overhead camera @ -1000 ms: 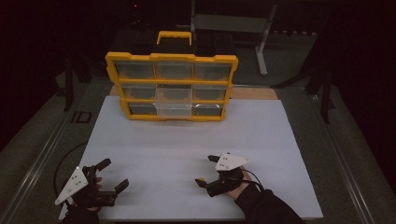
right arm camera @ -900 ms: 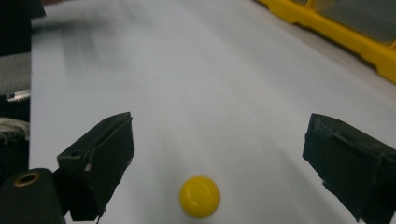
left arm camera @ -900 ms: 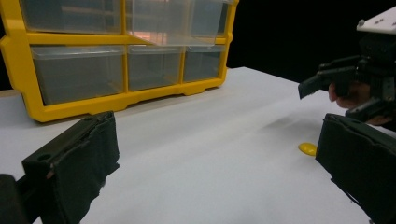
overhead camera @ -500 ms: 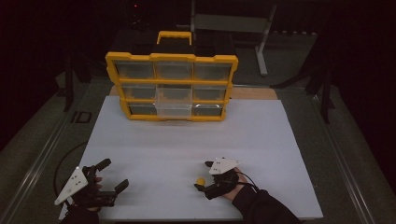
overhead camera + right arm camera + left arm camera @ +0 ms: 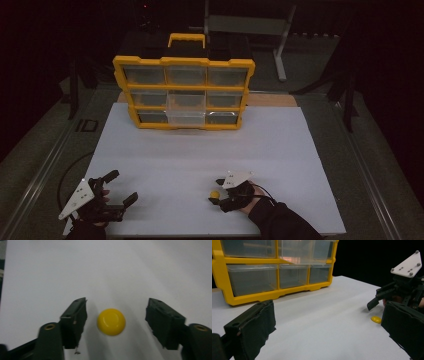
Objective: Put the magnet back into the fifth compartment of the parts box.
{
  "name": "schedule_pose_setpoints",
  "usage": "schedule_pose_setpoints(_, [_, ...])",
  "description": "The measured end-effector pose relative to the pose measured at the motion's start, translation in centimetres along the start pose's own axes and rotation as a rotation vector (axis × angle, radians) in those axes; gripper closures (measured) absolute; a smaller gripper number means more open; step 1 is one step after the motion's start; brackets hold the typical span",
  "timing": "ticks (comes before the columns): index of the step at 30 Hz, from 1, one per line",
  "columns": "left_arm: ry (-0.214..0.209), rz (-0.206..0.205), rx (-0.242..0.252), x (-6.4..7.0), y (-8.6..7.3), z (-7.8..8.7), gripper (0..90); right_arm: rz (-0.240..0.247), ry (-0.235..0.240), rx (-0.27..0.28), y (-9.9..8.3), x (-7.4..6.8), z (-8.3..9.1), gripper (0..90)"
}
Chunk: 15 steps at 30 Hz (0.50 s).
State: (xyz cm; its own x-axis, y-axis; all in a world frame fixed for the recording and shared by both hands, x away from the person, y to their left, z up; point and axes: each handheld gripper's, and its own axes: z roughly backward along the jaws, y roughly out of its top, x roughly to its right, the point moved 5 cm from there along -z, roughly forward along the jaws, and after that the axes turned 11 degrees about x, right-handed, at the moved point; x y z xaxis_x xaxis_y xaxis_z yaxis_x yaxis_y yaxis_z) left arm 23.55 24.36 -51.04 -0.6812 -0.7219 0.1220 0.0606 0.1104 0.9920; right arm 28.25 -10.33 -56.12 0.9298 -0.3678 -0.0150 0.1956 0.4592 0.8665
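White tabletop point(image 5: 280, 150) under dim light. I see my right gripper point(image 5: 116, 322) spread wide around a small yellow dome point(image 5: 111, 321), neither jaw touching it. My left gripper point(image 5: 112, 187), also released, sits well apart from the dome. Beyond it stands a yellow drawer organizer point(image 5: 184, 92).

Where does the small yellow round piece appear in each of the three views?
High view: the yellow round piece lies on the white table, lower centre, just left of the right gripper.
Left gripper view: it is at the right, below the right gripper.
Right gripper view: it is central, between the open fingers.
Shared landmark: the right gripper's fingers beside it.
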Motion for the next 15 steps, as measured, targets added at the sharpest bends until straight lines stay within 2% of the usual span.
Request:
schedule_pose_setpoints(5, [-0.001, 0.001, -0.001, 0.01, 0.0, 0.0, 0.0, 0.029, 0.018, -0.031, -0.23, -0.19, -0.4, 47.4])
schedule_pose_setpoints(9, [0.002, -0.001, 0.0, -0.02, 0.03, 0.02, 0.0, 0.041, 0.02, -0.038, -0.21, -0.19, -0.46, 50.6])
schedule_pose_setpoints(11, [0.002, 0.002, 0.0, -0.03, 0.01, 0.02, 0.0, 0.042, 0.03, -0.048, -0.18, -0.18, -0.43, 53.9])
schedule_pose_setpoints(15, [0.001, 0.001, -0.002, -0.02, 0.01, 0.01, 0.0, 0.031, 0.041, -0.058, -0.18, -0.11, -0.48, 54.8])
